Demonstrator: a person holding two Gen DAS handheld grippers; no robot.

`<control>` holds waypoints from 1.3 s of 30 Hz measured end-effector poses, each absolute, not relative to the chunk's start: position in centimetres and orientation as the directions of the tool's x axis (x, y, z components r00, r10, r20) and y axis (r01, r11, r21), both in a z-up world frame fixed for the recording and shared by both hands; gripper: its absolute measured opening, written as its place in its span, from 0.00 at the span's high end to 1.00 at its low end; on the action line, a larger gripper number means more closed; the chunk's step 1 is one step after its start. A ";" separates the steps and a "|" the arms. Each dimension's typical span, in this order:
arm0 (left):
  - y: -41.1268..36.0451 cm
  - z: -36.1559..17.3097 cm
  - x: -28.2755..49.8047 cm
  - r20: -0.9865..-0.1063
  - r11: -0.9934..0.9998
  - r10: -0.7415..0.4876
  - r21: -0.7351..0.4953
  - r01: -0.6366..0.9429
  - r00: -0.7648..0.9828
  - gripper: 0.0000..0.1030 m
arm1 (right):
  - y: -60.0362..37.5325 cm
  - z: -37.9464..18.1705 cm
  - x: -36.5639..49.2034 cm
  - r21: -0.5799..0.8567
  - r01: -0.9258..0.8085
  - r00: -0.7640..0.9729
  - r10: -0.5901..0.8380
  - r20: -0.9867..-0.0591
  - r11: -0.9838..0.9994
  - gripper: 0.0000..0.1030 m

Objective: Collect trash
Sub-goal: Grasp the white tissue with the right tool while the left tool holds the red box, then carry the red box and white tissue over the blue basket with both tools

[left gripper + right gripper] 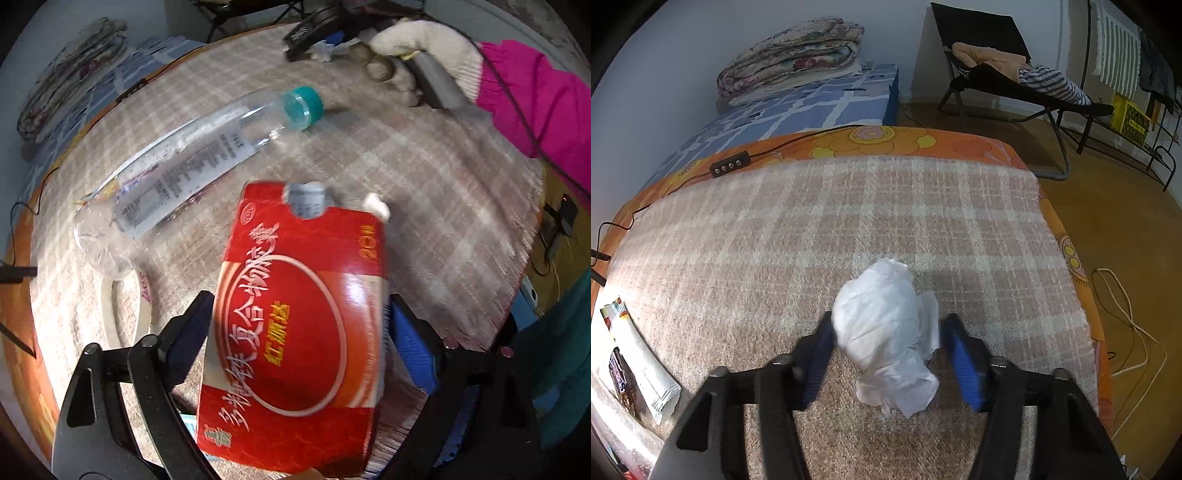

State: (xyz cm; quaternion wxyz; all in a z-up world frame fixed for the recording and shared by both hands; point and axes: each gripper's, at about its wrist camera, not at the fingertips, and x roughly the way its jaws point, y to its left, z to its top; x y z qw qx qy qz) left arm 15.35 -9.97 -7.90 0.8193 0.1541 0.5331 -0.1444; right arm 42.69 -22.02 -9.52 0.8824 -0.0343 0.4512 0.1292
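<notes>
on the plaid blanket (886, 206) that covers the bed, every piece of trash sits near or inside a tool. between the blue pads of the right tool (886, 354) lies a crumpled white tissue wad (886, 332); the left pad touches its side, while the right pad stands just apart from it, so the tool is half spread around the wad and not pinching it. the wad rests on the blanket, in the near half of it.

in the left wrist view, the left tool (299, 347) has a red carton (299, 325) with yellow and white lettering between its fingers. the box is tilted, its torn top pointing away from the camera. the right pad shows a sliver of gap beside the box and the left pad meets its edge; whether it truly pinches the box i cannot tell.

beyond the carton on the blanket lies a clear plastic bottle (192, 162) on its side, teal cap (301, 107) pointing toward a gloved hand (421, 55) with a pink sleeve (535, 99) at the blanket's far edge. a roll of tape (125, 306) lies flat beside the bottle's base, left of the carton.
</notes>
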 end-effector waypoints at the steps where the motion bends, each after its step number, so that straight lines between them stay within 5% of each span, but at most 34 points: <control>1: -9.7 -7.8 15.5 -0.917 0.918 -0.084 0.081 0.388 0.390 0.13 | -22.0 -9.4 42.6 0.055 -0.263 0.559 0.199 -0.805 0.963 0.57; 6: -8.8 -6.7 15.9 -0.894 0.937 -0.094 0.069 0.343 0.437 0.14 | -22.4 -9.1 42.2 0.085 -0.280 0.547 0.232 -0.805 0.956 0.68; 39: -7.1 0.5 7.4 -0.804 0.962 -0.090 0.083 0.262 0.587 0.14 | -18.9 4.2 18.6 -0.083 -0.519 0.649 0.329 -0.686 0.851 0.68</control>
